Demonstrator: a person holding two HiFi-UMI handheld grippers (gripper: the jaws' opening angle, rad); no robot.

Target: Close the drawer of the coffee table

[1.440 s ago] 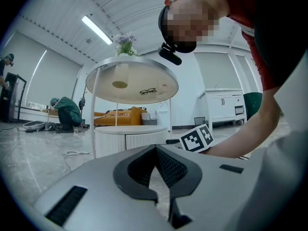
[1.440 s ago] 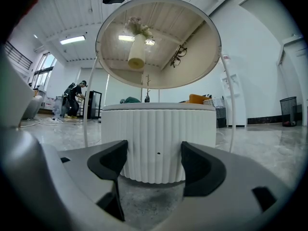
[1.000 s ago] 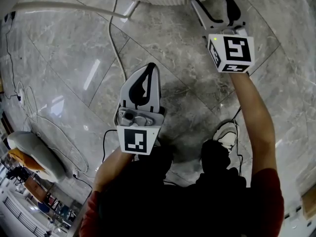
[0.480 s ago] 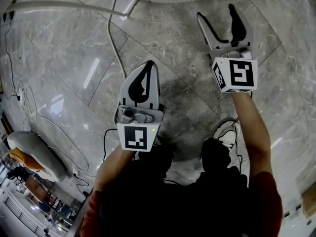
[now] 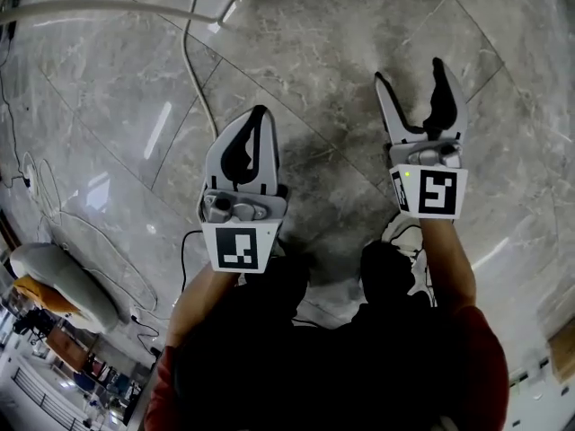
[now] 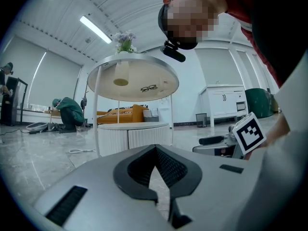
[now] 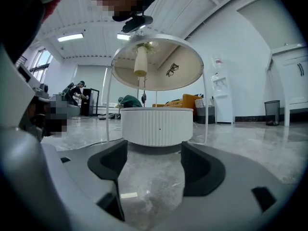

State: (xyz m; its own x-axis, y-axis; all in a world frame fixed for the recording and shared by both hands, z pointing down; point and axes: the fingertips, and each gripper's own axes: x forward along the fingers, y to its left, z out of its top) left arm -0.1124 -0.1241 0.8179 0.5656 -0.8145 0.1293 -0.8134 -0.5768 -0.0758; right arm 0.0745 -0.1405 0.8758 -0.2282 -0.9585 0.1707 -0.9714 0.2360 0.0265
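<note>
Looks pretty much done: can see the drawer flush in the coffee table base. Holding left gripper pinched shut on nothing, right gripper wide and empty, well apart from it over the floor. Can't spot anything left to push.

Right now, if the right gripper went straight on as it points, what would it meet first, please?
The right gripper, jaws apart and empty, points at the coffee table's white ribbed drum, with only floor between. It would probably meet the drum's front first; the depth is unclear.
</note>
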